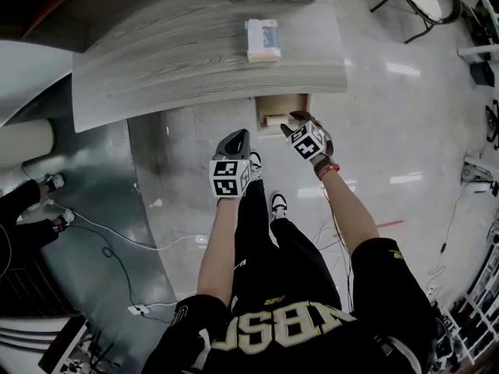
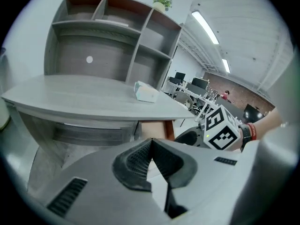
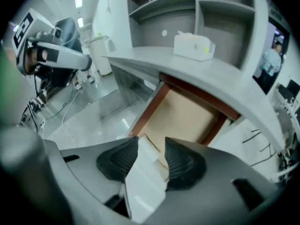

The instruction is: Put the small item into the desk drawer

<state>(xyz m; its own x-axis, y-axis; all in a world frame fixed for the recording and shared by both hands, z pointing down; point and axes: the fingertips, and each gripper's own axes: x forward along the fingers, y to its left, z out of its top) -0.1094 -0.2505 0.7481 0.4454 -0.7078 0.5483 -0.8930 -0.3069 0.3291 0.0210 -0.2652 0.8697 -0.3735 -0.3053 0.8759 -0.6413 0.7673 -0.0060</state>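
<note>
The desk drawer (image 1: 290,101) stands pulled out under the grey desk (image 1: 179,61); its tan bottom (image 3: 183,116) fills the right gripper view. My right gripper (image 1: 295,120) hovers over the drawer's front. Its jaws stand wide, and the small white box (image 3: 143,177) lies between them with a gap at the right pad (image 3: 180,163). From the head view the box (image 1: 273,120) shows pale inside the drawer. My left gripper (image 1: 238,136) hangs just left of the drawer. That left gripper (image 2: 150,142) is shut, pads meeting, nothing between them.
A white tissue box (image 1: 262,39) sits on the desktop above the drawer, before a shelf unit (image 2: 112,36). Cables (image 1: 117,248) trail over the glossy floor at left, where another person's arm (image 1: 23,201) reaches in. A chair (image 1: 417,2) stands at the far right.
</note>
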